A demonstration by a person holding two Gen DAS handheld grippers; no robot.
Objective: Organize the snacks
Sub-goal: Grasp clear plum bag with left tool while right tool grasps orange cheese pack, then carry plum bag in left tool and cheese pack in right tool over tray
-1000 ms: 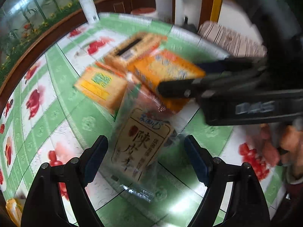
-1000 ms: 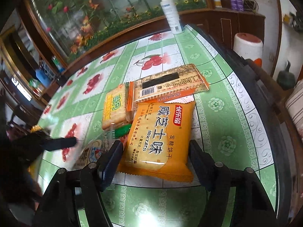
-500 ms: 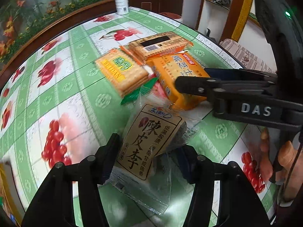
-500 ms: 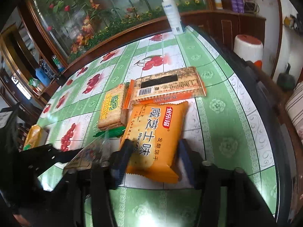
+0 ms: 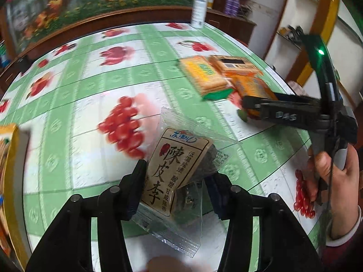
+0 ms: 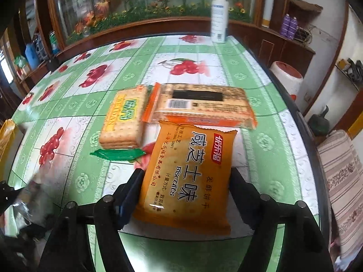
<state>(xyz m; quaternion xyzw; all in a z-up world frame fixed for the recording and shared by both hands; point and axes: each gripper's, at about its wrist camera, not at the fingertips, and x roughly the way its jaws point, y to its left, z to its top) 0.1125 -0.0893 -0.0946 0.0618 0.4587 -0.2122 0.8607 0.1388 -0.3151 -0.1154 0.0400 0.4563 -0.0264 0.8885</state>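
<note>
Here my left tongs (image 5: 175, 182) pinch the clear plum packet (image 5: 179, 165) across its lower half, jaws narrowed onto the wrapper; its top juts forward past the tips, and it seems clear of the surface (image 5: 86, 104), ready, I judge, to join a group. My right tongs (image 6: 186, 185) straddle the orange biscuit bag (image 6: 188, 172), jaws part-way in and pressing both long edges; I can't tell whether it is lifted. Just ahead of those tips lie the yellow cracker pack (image 6: 123, 120), to the left, and the long cracker pack (image 6: 202, 104), crosswise, touching the bag's far end, so the biscuits look already gathered.
</note>
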